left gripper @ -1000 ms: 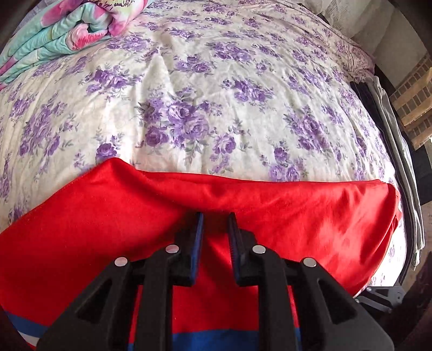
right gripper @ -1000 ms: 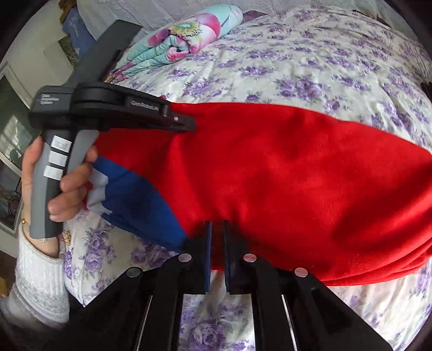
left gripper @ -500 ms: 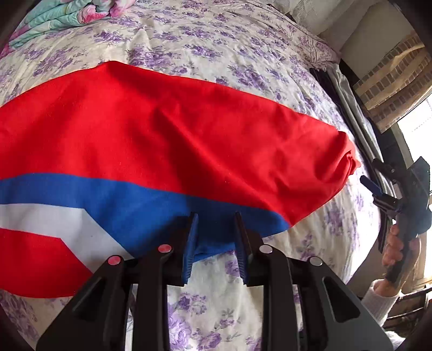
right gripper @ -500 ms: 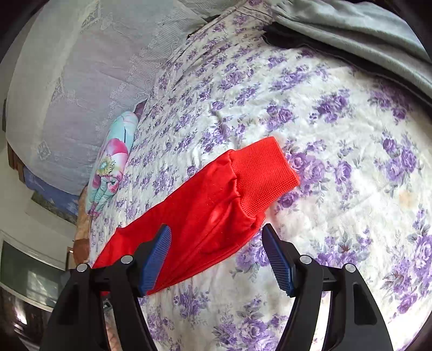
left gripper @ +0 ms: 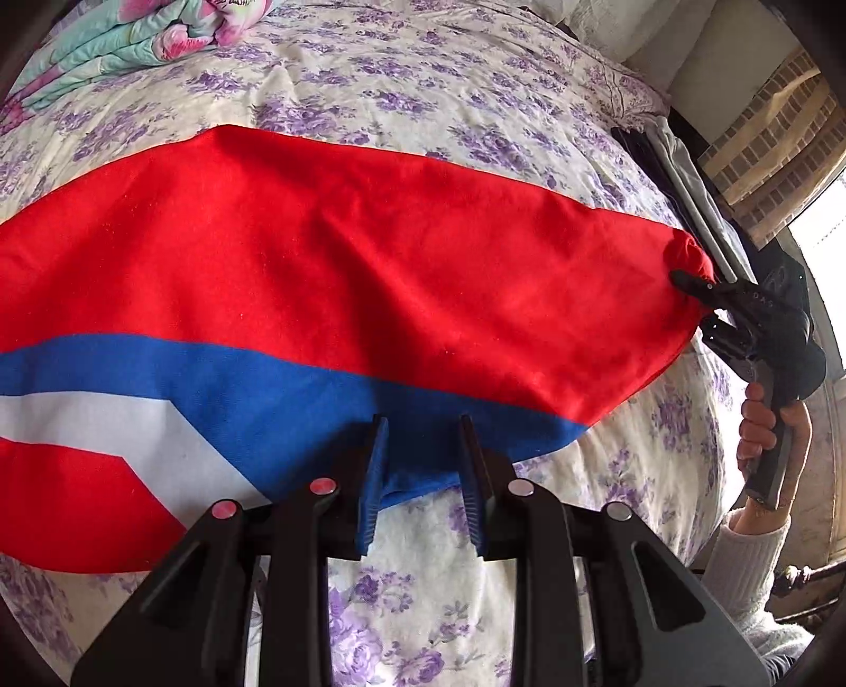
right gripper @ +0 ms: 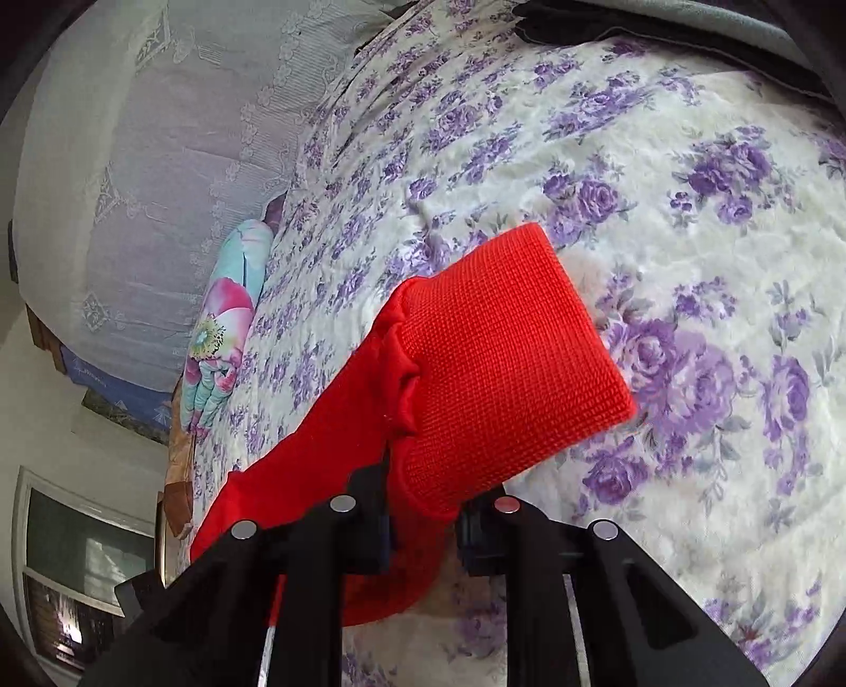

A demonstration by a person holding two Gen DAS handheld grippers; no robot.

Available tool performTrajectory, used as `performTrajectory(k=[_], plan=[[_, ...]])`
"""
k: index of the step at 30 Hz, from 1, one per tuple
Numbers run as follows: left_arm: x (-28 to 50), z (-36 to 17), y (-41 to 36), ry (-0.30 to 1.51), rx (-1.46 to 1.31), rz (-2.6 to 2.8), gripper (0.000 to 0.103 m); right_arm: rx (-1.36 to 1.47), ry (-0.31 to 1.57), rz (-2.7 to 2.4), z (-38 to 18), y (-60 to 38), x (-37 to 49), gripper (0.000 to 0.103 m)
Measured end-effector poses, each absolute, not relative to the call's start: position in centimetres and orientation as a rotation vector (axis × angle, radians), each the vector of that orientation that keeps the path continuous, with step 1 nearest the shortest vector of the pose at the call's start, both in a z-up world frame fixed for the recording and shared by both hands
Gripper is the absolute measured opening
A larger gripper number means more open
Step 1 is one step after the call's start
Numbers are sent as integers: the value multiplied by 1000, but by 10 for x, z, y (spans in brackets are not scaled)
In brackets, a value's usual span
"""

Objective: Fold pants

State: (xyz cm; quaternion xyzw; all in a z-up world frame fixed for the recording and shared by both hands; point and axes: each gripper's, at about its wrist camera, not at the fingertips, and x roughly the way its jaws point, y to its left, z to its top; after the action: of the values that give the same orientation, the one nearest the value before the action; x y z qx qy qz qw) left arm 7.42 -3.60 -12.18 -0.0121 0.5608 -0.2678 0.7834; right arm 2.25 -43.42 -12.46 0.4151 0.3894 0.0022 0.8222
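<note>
Red pants [left gripper: 343, 264] with a blue and white stripe lie flat across the flowered bed [left gripper: 423, 95]. My left gripper [left gripper: 420, 465] is partly open, its blue pads on either side of the blue lower edge of the pants. My right gripper [right gripper: 423, 523] is shut on the red ribbed ankle cuff [right gripper: 507, 364] at the leg's end. The right gripper also shows in the left wrist view [left gripper: 703, 290] at the right tip of the pants, held by a hand.
A folded floral blanket [left gripper: 132, 37] lies at the bed's far left corner. Grey and dark garments [left gripper: 687, 179] lie along the bed's right edge. A lace curtain [right gripper: 158, 158] hangs behind the bed. A window is at the right.
My right gripper has closed on the ankle cuff, which was between open jaws half a second ago. My left gripper let go of the red cloth and drew back to the blue edge.
</note>
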Motion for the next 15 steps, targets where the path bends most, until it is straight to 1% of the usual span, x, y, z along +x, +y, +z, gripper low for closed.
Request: performTrajectory(k=[2, 4, 6, 7, 10, 13, 15], plan=[[72, -121, -36, 1206, -18, -573, 25, 810, 784, -31, -111, -437, 17, 17], [68, -120, -39, 1198, 8, -554, 25, 751, 789, -14, -108, -436, 21, 17], [65, -117, -43, 1197, 43, -529, 25, 683, 831, -21, -116, -434, 27, 19], [65, -113, -45, 1204, 52, -519, 25, 662, 840, -21, -122, -434, 27, 21], [71, -95, -57, 1209, 35, -540, 25, 675, 801, 19, -135, -441, 21, 22], [81, -72, -87, 1170, 64, -543, 25, 672, 786, 38, -136, -443, 19, 22], [90, -67, -119, 1167, 84, -552, 25, 640, 782, 32, -135, -440, 19, 23]])
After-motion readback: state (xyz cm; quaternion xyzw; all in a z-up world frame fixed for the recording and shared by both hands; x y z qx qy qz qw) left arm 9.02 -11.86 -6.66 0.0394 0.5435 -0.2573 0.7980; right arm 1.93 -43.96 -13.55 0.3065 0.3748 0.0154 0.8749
